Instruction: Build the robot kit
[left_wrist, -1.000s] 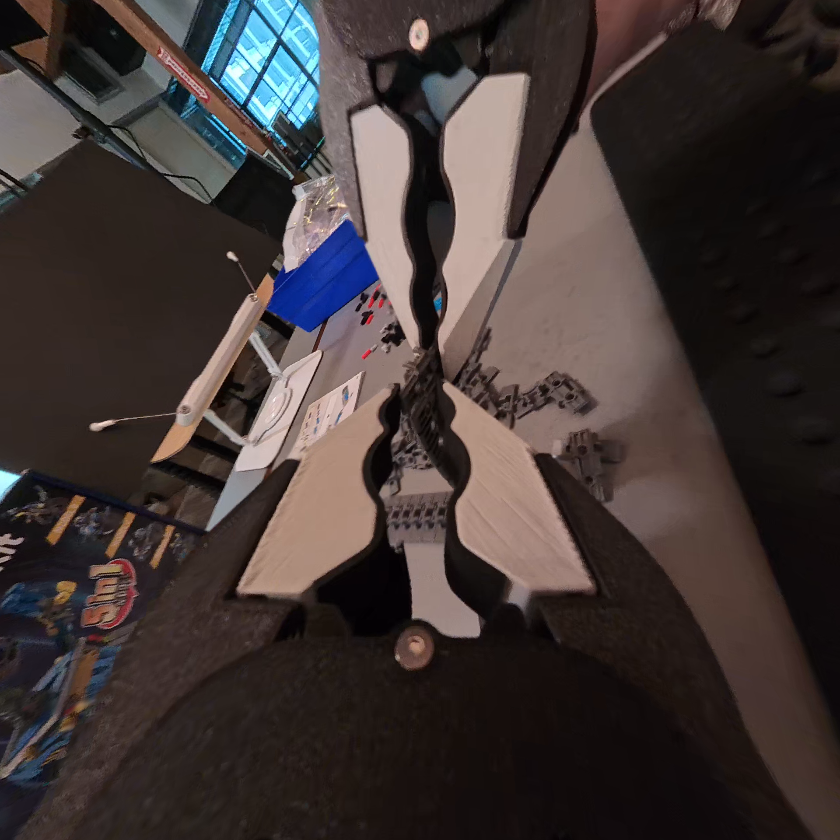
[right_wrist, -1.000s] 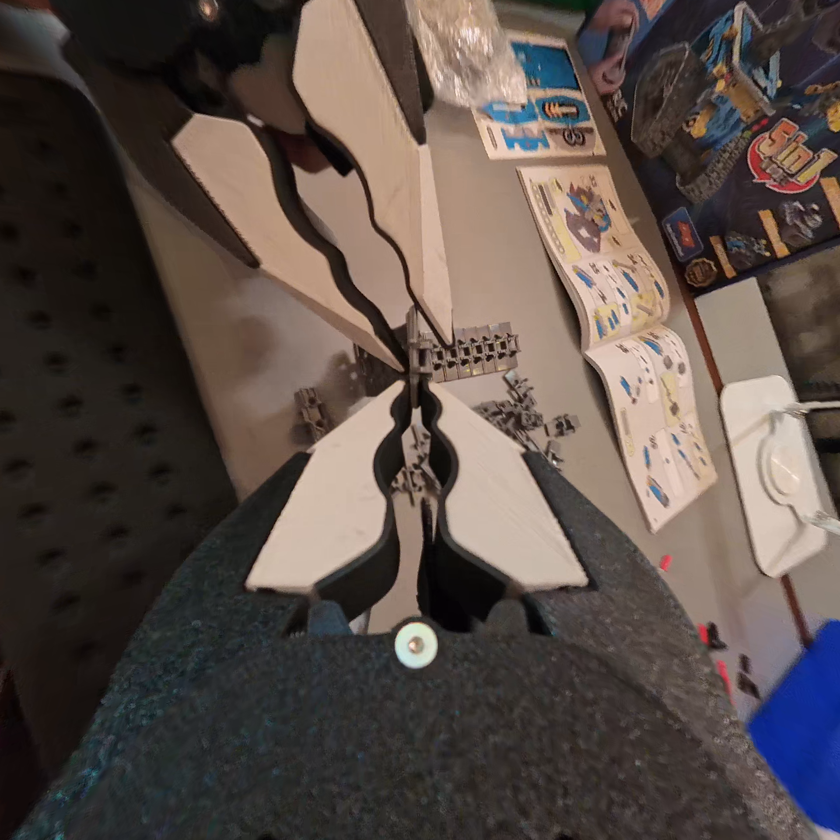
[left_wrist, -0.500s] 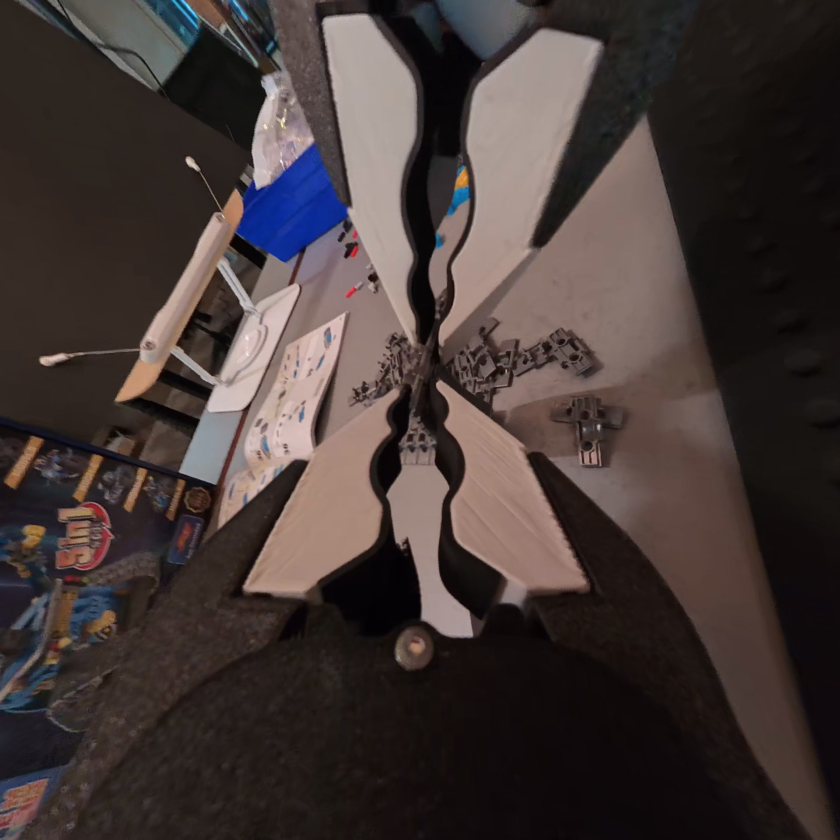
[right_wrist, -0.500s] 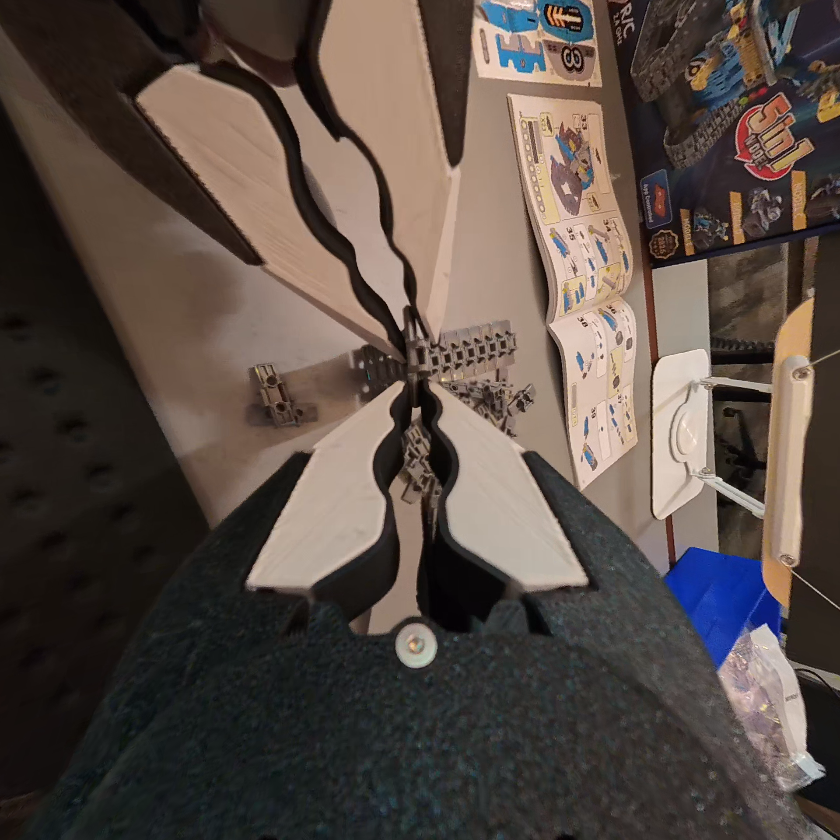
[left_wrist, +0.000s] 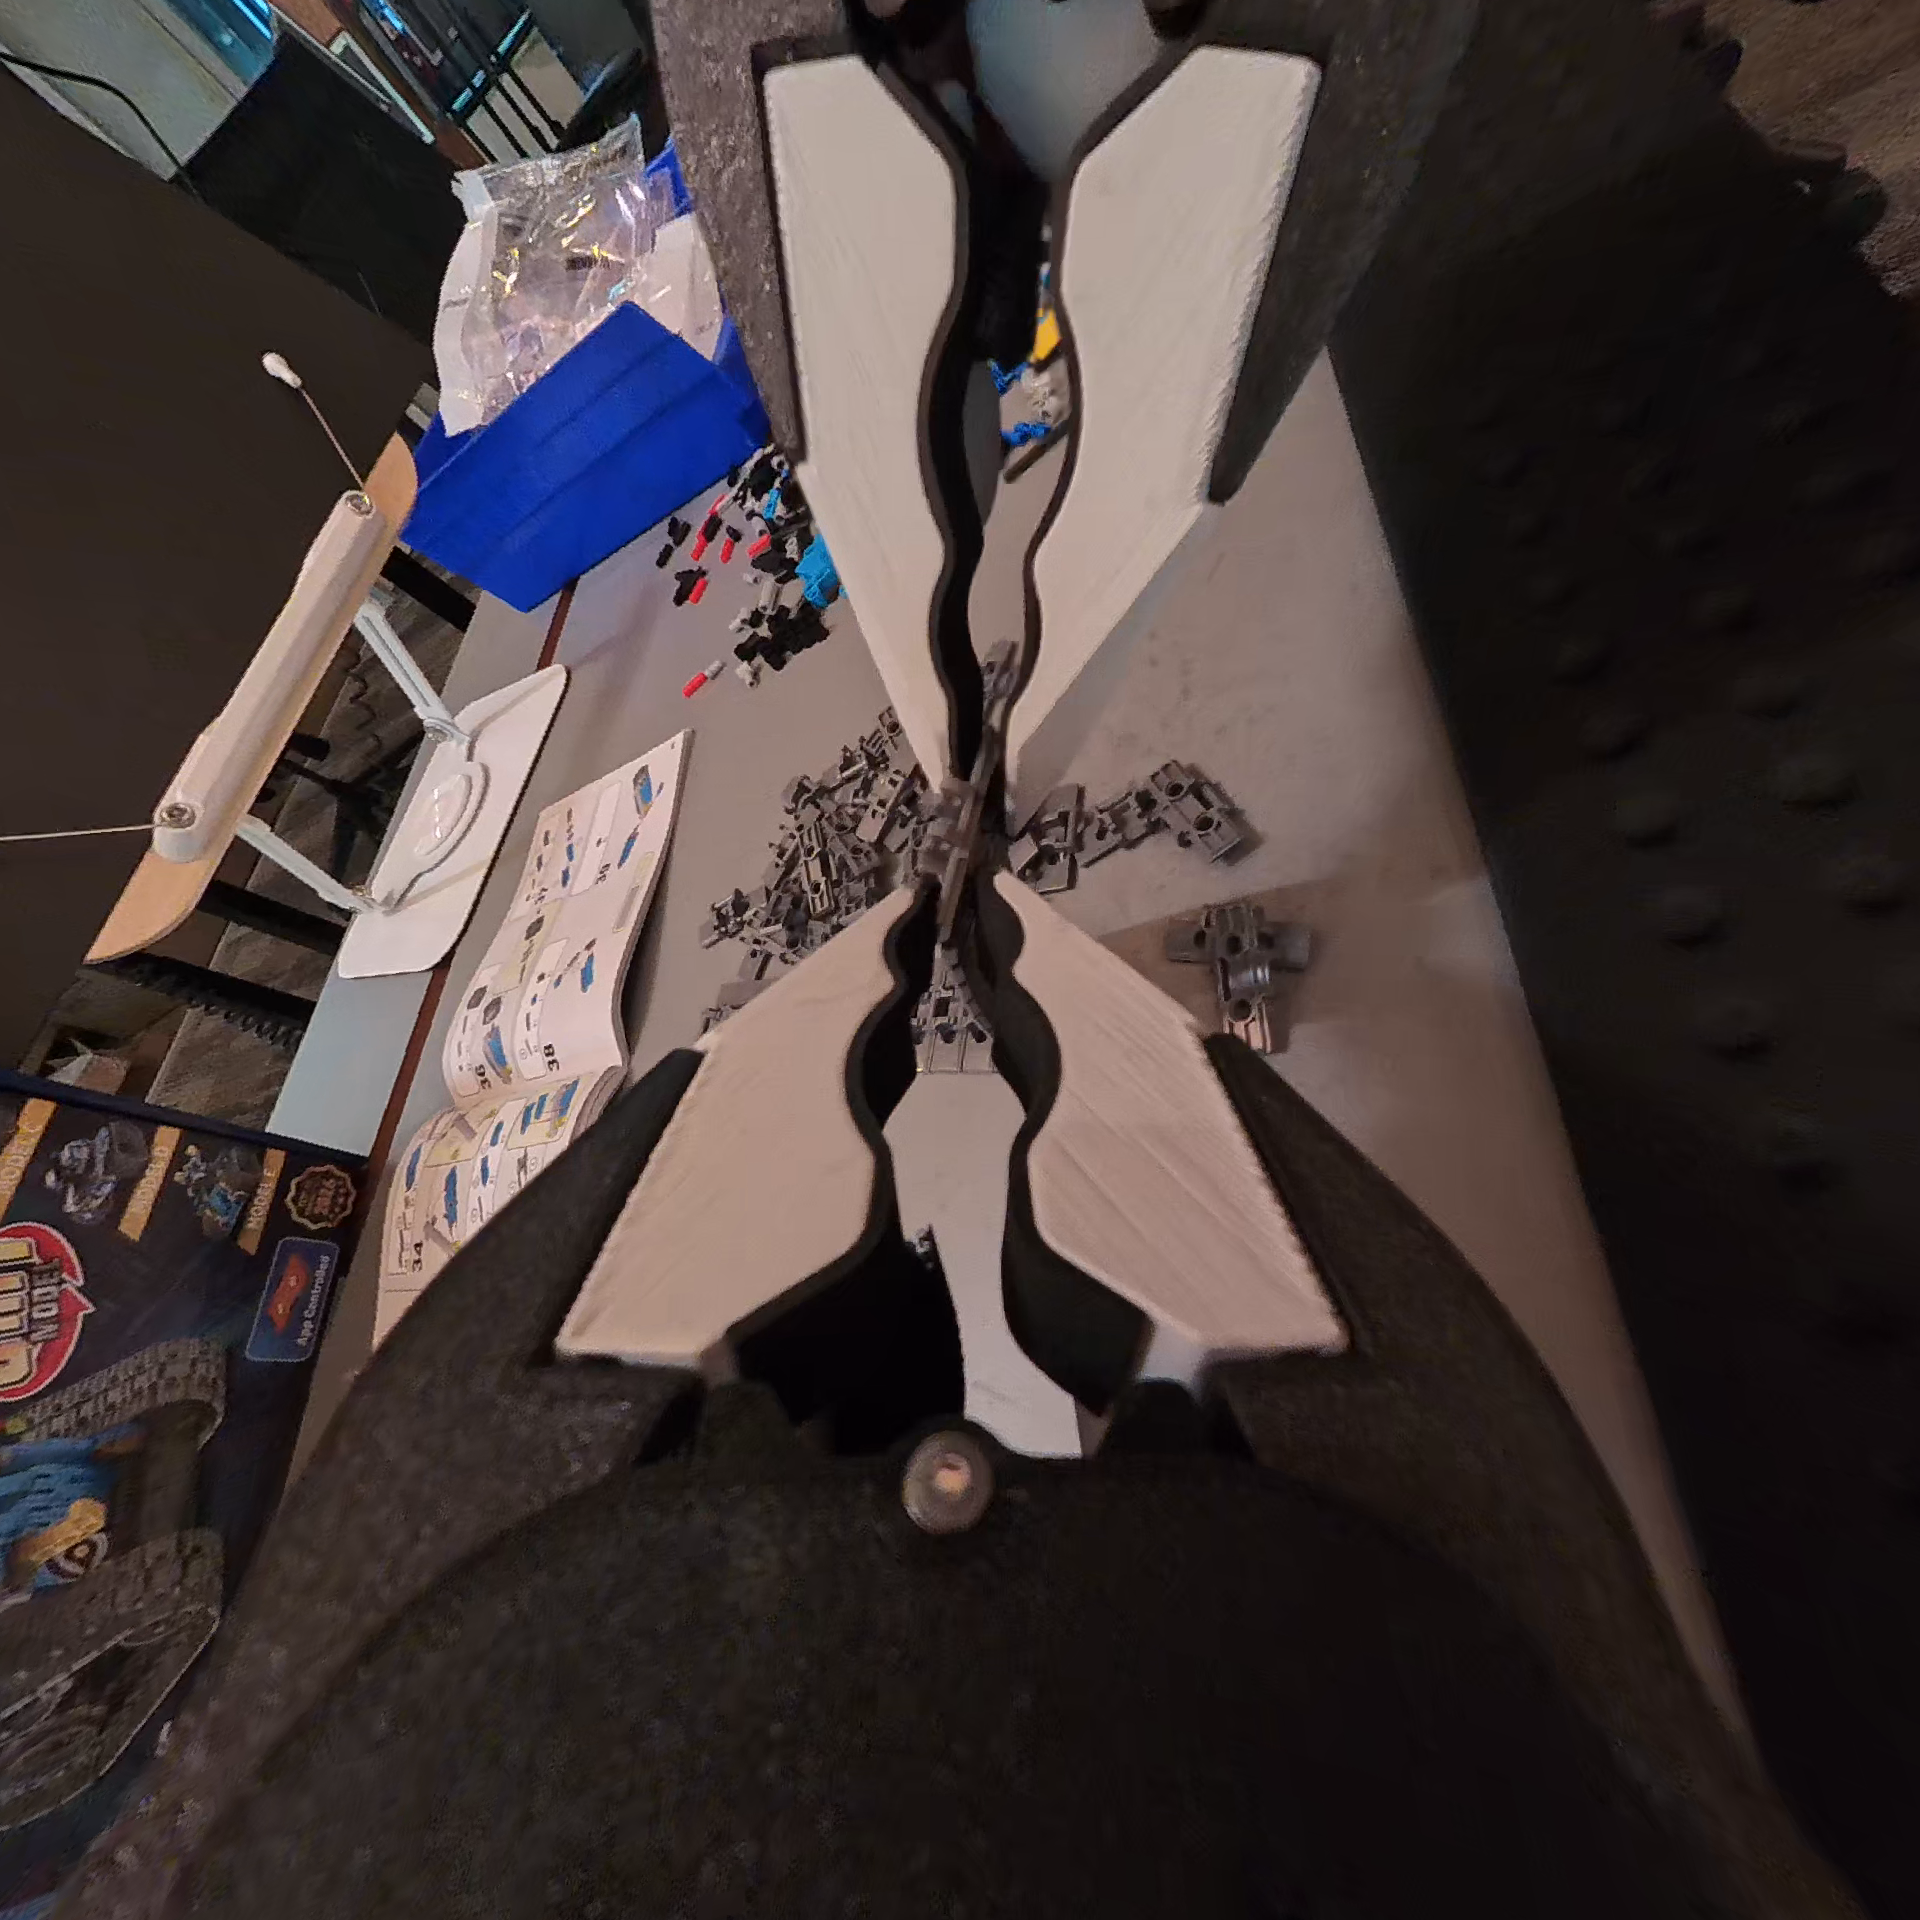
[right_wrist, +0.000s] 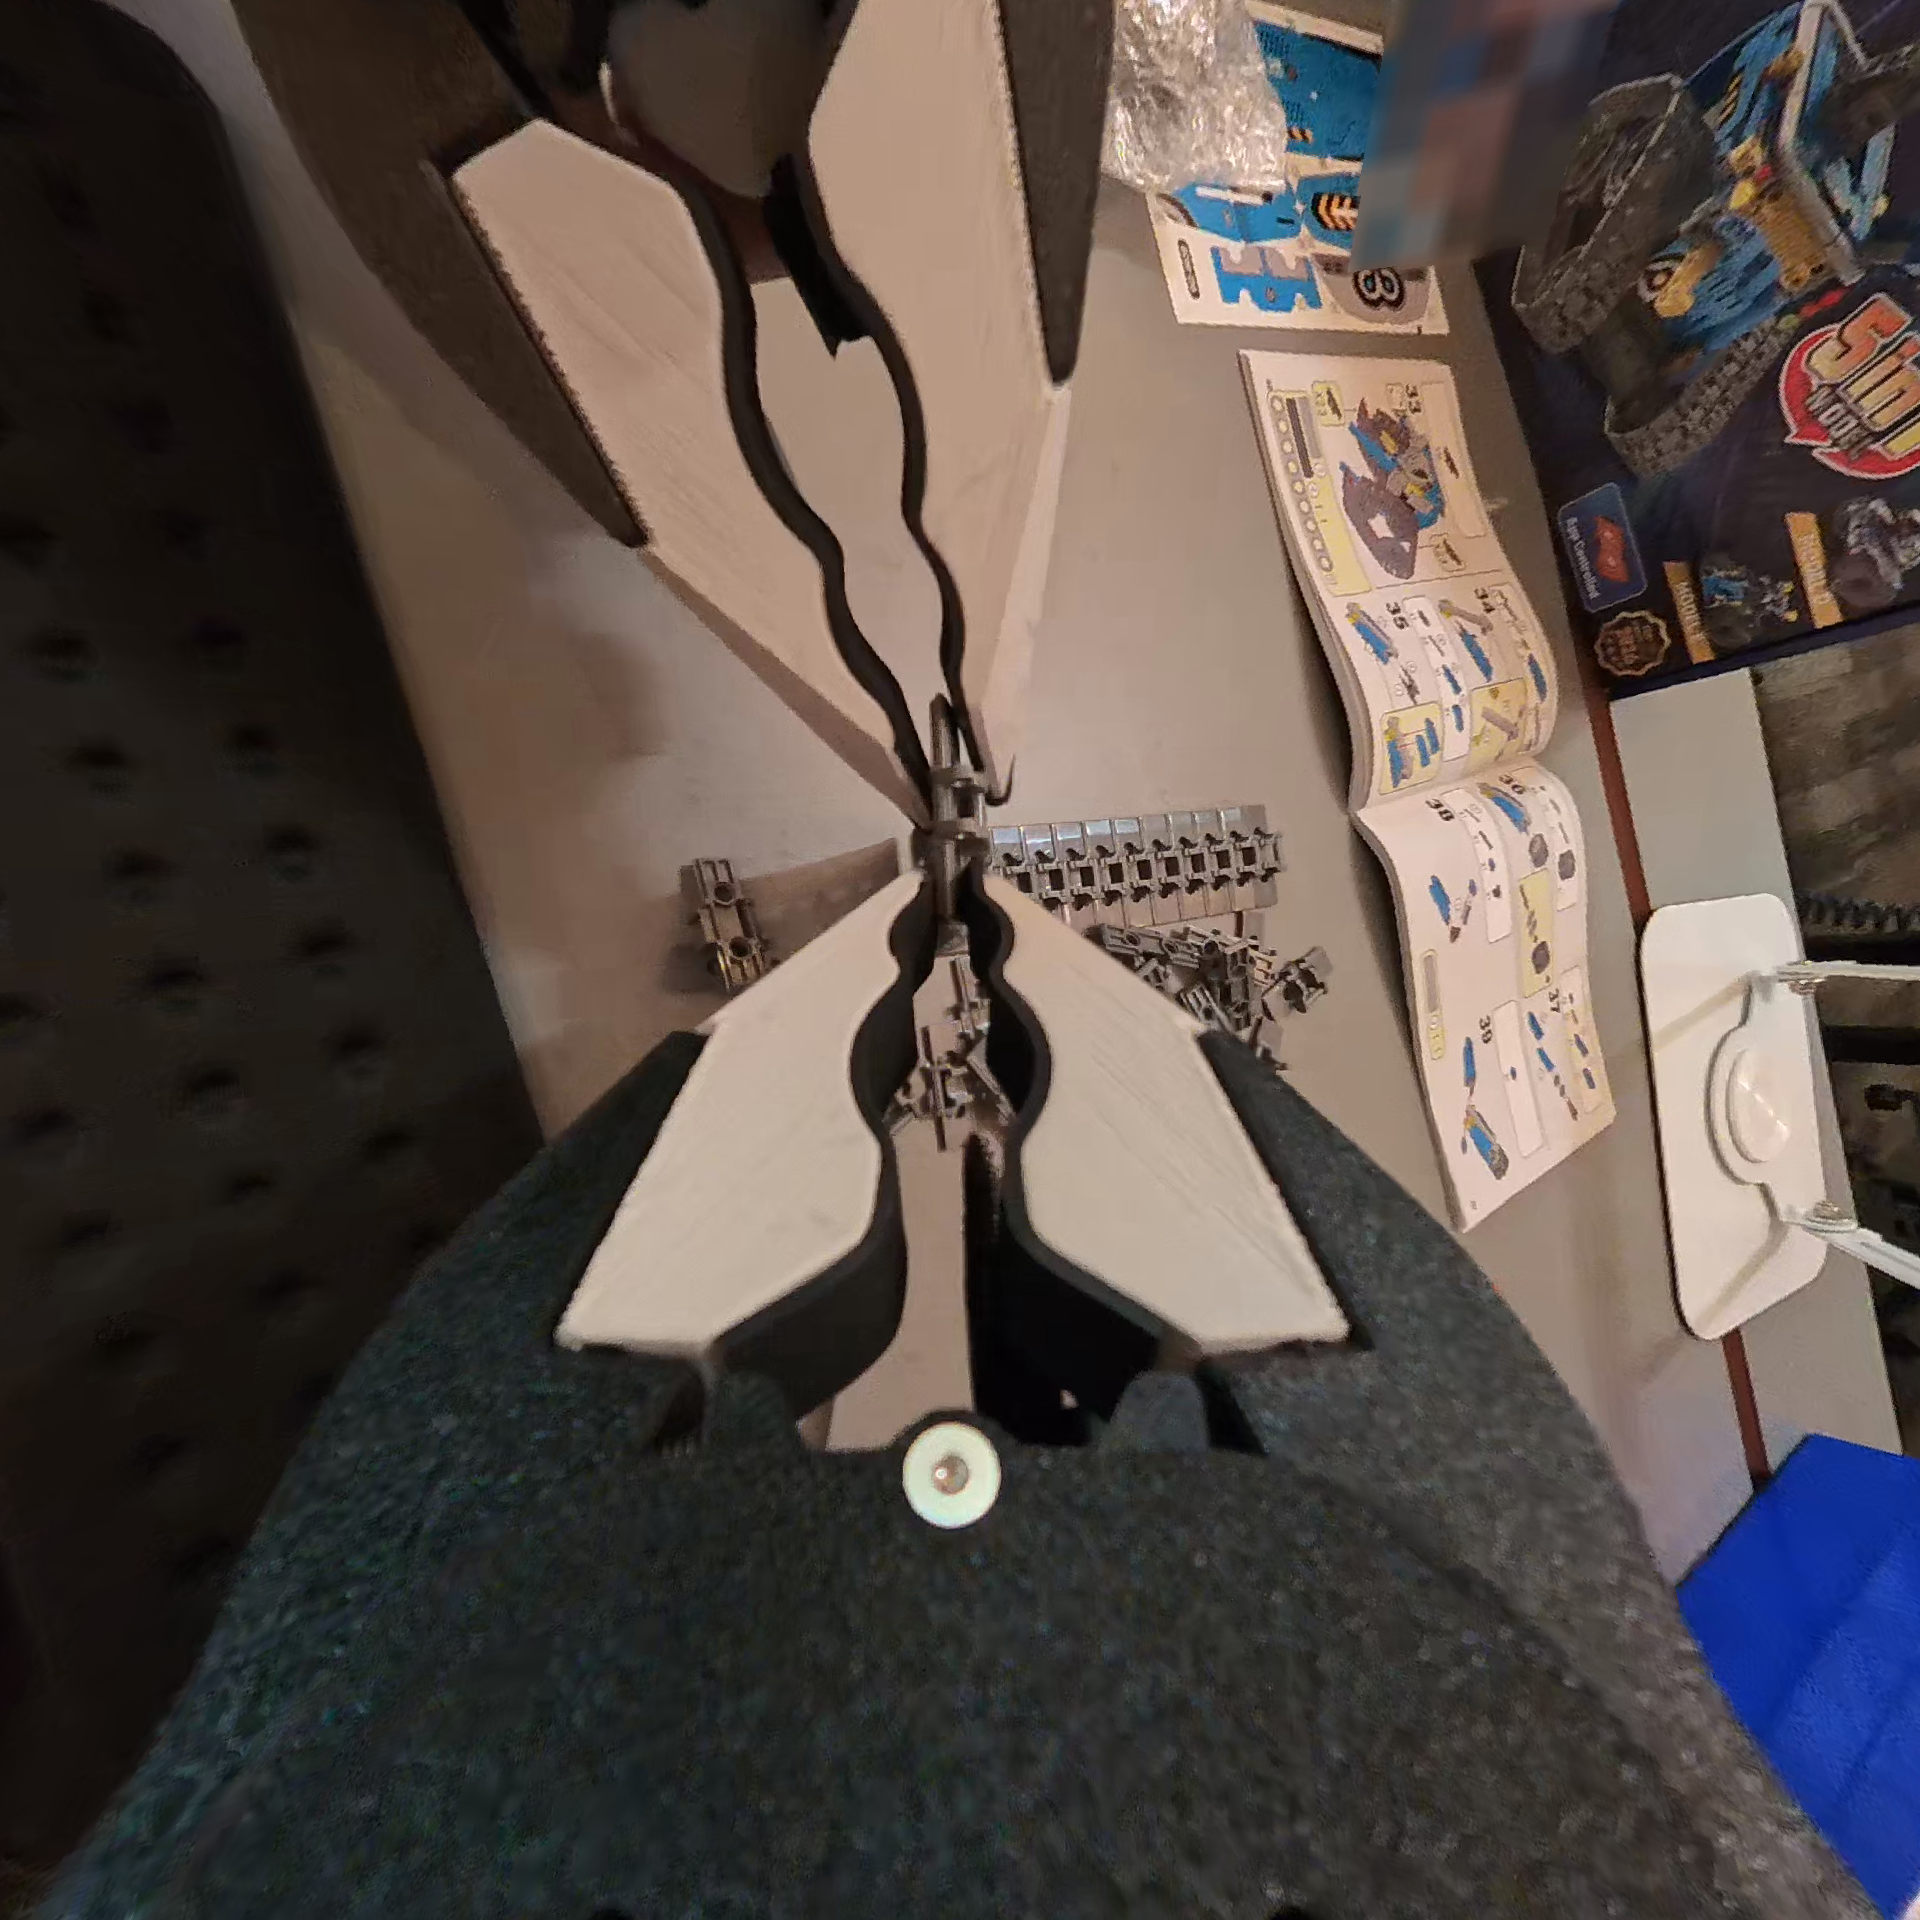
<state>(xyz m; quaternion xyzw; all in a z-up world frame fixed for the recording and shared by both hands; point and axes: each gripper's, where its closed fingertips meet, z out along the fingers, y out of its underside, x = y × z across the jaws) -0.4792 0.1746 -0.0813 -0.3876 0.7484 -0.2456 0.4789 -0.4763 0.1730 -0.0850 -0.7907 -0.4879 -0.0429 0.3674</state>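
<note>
Here, left tool (left_wrist: 951, 883) and right tool (right_wrist: 948, 862) tip to tip, each pinching a small grey link (right_wrist: 951, 795), probably for joining; assembled track strip (right_wrist: 1132, 857) just beyond, loose grey pieces (left_wrist: 821, 862) beneath on the counter (left_wrist: 1299, 644).

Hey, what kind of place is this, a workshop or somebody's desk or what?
Probably a hobby or lab worktable set up for building a brick-kit model: an open instruction booklet, the kit's box, and a pile of loose grey track links lie on the grey table.
</note>
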